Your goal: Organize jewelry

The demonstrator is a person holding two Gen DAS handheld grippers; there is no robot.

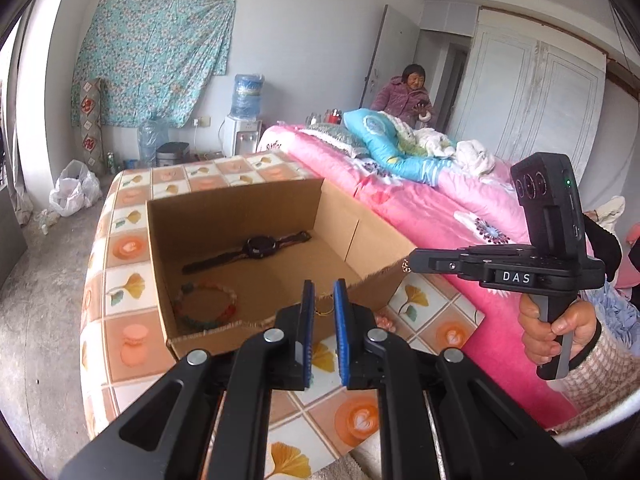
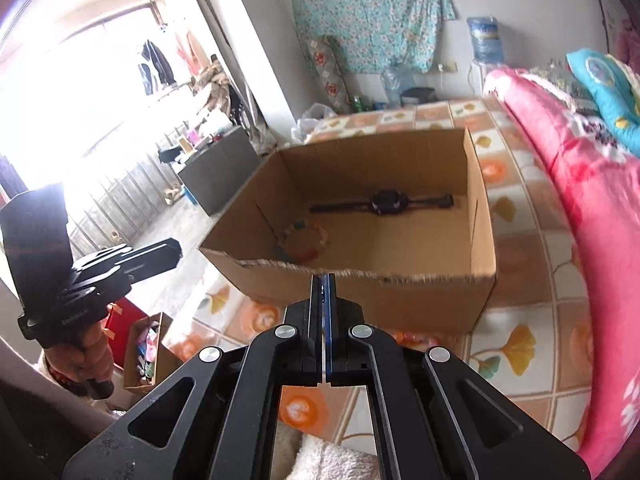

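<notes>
Left wrist view: left gripper (image 1: pixel 323 300) jaws narrowly parted around a thin gold chain (image 1: pixel 324 312), above the near rim of the cardboard box (image 1: pixel 384 280). Watch (image 1: pixel 258 247) and beaded bracelet (image 1: pixel 206 306) lay inside the box. Right gripper (image 2: pixel 325 286) jaws pressed together, a tiny ornament (image 1: pixel 405 267) at the tip, hovering before the box on the tiled tabletop (image 1: pixel 132 248).

Your right gripper (image 2: pixel 324 280) is closed, its tips at the box (image 2: pixel 400 296) rim; inside lie a watch (image 2: pixel 386 202) and bracelet (image 2: pixel 306 244).
</notes>
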